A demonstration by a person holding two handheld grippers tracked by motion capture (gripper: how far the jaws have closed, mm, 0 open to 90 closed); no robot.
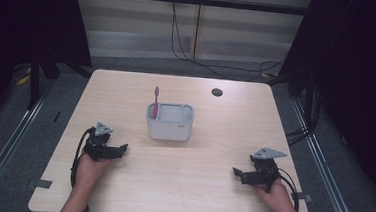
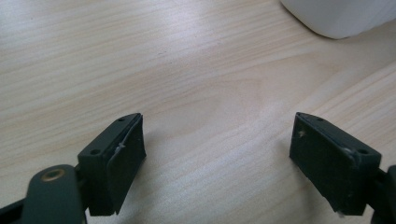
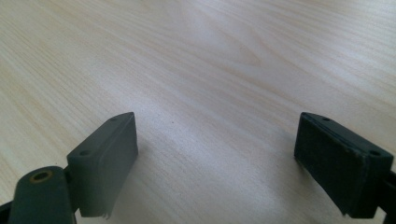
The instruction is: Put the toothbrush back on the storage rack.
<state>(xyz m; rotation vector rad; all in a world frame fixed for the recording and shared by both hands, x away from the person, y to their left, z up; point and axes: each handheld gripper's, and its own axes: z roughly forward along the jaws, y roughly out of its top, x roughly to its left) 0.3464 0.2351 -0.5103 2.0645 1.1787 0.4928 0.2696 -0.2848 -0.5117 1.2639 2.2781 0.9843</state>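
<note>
In the high view, your left gripper (image 1: pixel 121 148) and your right gripper (image 1: pixel 237 173) rest low on the table (image 1: pixel 224 133), and one white holder (image 1: pixel 170 121) with one pink toothbrush (image 1: pixel 155 103) stands ahead, between them. In the left gripper view, your jaws are wide apart and hold nothing; the holder is ahead, to the right. In the right gripper view, your jaws are also wide and empty.
</note>
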